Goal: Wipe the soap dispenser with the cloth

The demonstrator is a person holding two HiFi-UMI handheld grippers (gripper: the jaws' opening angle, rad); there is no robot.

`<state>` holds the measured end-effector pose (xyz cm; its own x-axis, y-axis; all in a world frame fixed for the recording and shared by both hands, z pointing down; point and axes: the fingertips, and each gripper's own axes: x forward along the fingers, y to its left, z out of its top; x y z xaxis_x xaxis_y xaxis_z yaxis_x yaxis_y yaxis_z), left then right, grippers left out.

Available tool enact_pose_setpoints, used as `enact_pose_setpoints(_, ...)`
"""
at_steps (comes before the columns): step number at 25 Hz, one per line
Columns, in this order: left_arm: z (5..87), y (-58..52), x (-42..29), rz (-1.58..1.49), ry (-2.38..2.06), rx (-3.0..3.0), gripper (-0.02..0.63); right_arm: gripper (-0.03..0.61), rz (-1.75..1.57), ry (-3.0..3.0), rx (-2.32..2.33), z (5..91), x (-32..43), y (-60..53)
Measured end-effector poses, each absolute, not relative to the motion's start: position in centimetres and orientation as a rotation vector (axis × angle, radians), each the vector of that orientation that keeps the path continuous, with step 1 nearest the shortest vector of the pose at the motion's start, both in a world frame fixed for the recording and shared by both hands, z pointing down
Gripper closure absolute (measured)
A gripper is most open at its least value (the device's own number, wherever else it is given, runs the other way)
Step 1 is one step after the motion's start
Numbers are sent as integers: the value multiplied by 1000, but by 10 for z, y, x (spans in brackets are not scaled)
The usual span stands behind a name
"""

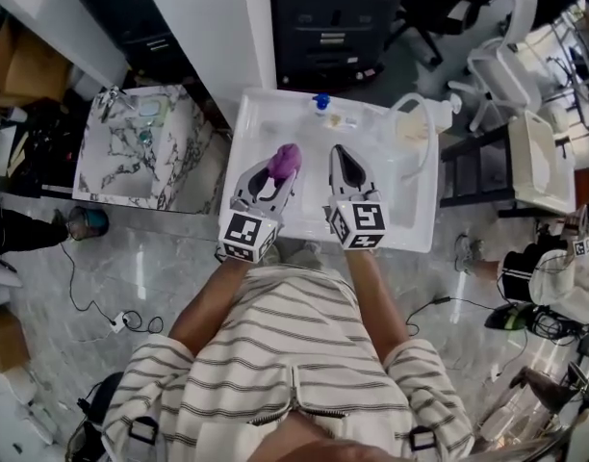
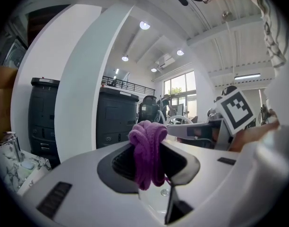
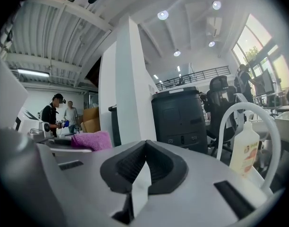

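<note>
My left gripper (image 1: 280,173) is shut on a bunched purple cloth (image 1: 284,161), held above the white table (image 1: 261,123). In the left gripper view the cloth (image 2: 145,136) hangs pinched between the two dark pads of that gripper (image 2: 149,167). My right gripper (image 1: 344,158) is beside it on the right, shut with nothing in it; its pads meet in the right gripper view (image 3: 145,148). The pale soap dispenser (image 1: 417,128) stands at the table's right end, to the right of both grippers, and shows as a bottle (image 3: 243,148) at the right of that view. The cloth (image 3: 91,140) appears at its left.
A small blue-capped item (image 1: 320,101) sits at the table's far edge. A marble-patterned sink counter (image 1: 131,147) stands to the left, a white pillar (image 1: 217,27) and a black cabinet (image 1: 333,17) behind. White chairs (image 1: 540,157) and cables crowd the right.
</note>
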<state>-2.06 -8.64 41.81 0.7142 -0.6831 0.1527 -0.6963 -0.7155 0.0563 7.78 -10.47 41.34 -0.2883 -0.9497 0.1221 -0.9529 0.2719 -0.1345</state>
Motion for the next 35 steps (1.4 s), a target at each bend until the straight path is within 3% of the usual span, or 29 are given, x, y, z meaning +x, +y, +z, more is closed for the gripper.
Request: enact_pose_setpoints(35,416,-84,-16,196,-1193,2839,494,578,192,-2480,1940,394,88,-70)
